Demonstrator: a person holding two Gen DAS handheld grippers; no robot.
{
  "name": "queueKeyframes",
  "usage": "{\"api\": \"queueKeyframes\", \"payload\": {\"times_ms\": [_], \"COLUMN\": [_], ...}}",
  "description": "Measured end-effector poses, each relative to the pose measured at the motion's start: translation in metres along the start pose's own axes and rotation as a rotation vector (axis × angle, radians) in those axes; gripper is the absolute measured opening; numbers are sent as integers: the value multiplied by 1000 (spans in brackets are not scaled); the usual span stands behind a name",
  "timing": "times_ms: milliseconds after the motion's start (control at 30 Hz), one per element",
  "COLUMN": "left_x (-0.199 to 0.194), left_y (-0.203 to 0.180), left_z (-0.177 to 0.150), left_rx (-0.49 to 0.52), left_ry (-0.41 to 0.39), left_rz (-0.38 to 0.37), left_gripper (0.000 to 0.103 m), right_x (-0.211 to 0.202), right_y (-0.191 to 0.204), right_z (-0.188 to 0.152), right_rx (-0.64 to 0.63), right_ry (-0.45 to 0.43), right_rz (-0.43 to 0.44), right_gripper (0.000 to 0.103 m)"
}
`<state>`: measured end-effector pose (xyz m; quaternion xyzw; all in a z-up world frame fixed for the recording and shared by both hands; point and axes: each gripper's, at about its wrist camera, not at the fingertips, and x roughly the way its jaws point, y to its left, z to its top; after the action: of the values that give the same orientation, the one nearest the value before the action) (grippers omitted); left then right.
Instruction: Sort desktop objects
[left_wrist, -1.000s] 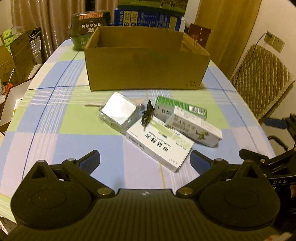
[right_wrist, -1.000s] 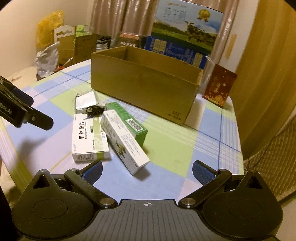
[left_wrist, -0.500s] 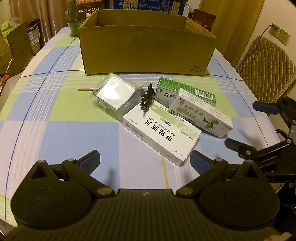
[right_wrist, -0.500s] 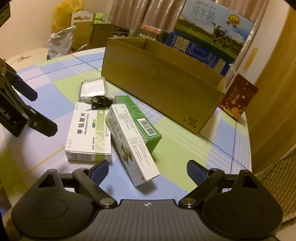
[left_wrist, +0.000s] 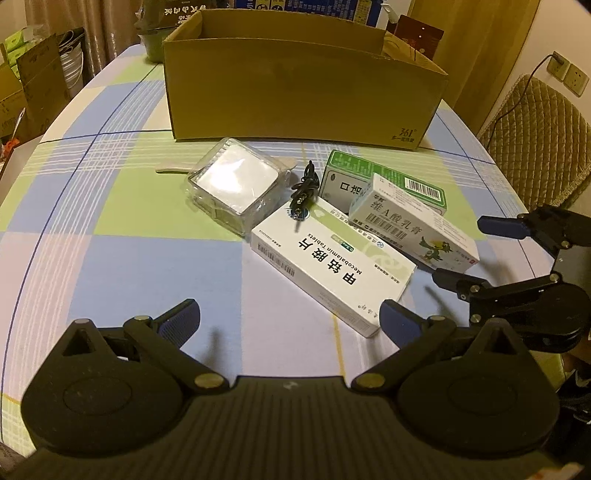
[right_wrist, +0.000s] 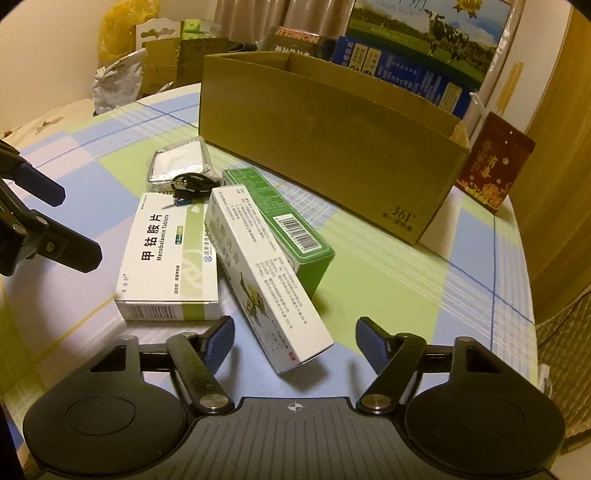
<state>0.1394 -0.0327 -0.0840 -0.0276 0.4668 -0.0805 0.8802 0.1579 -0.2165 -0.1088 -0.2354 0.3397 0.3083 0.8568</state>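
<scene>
The right tongs (right_wrist: 293, 341) are closing around the near end of the long white box (right_wrist: 266, 273), not yet pressing it. It looks light and stiff; its long sides suit gripping. The left tongs (left_wrist: 290, 319) gape empty. Beyond the long white box waits the cardboard box (right_wrist: 332, 147).

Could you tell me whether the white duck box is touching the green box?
Touching. In the right wrist view the duck box leans on the green box's top edge, with no gap along their shared side; the left wrist view agrees.
</scene>
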Motion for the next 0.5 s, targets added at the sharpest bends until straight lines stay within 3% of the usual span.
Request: {"api": "queueKeyframes", "payload": {"times_ms": [133,200,500], "left_x": [1,1,-6], "left_y": [0,-1,4], "left_z": [1,0,-4], "left_rx": [-5,-6,-18], "left_ry": [-2,-3,-16], "left_rz": [-5,-8,-12], "left_gripper": [101,102,102], "right_x": [2,3,-6], "right_y": [-1,1,19], "right_z": [1,1,4], "right_rx": [14,14,35], "right_ry": [9,18,70], "right_rz": [2,1,-35], "right_gripper": [55,43,29]}}
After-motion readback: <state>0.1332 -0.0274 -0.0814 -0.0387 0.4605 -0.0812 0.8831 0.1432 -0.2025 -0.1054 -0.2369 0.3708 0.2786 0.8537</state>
